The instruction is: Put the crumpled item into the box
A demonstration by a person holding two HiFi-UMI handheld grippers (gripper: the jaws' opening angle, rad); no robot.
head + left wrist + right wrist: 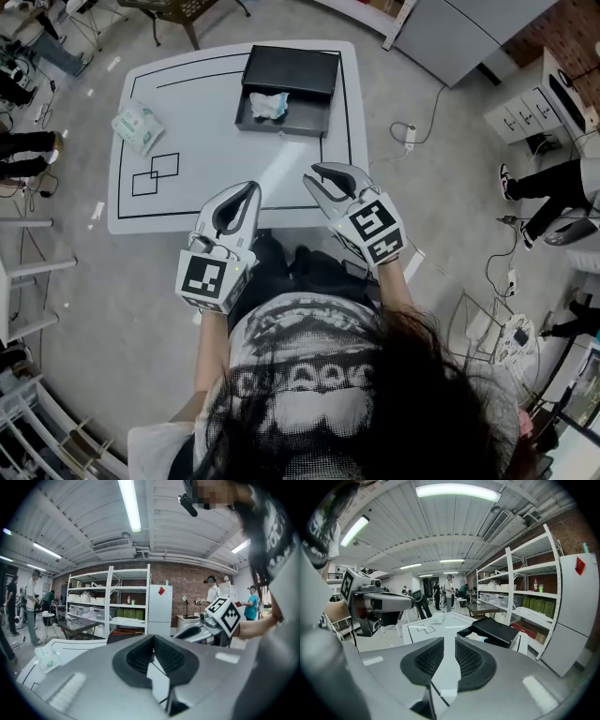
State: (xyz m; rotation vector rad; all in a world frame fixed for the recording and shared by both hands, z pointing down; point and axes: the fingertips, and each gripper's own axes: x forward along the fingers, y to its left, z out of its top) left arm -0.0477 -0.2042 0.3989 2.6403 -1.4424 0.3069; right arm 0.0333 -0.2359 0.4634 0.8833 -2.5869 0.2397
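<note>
The crumpled white item (267, 105) lies inside the black box (309, 120), whose lid stands open at the far side of the white table (206, 131). In the right gripper view, the box (499, 631) and the crumpled item (476, 637) are ahead and to the right. Both grippers hover over the table's near edge, well short of the box. My left gripper (251, 187) (153, 638) has its tips together with nothing in them. My right gripper (314, 176) (449, 641) shows a narrow empty gap between its pads.
A pale green packet (137, 127) (438, 618) lies on the table's left side, beyond two outlined squares (155, 173). A power strip (410, 136) and cables lie on the floor to the right. Shelves, a white cabinet and several people stand around the room.
</note>
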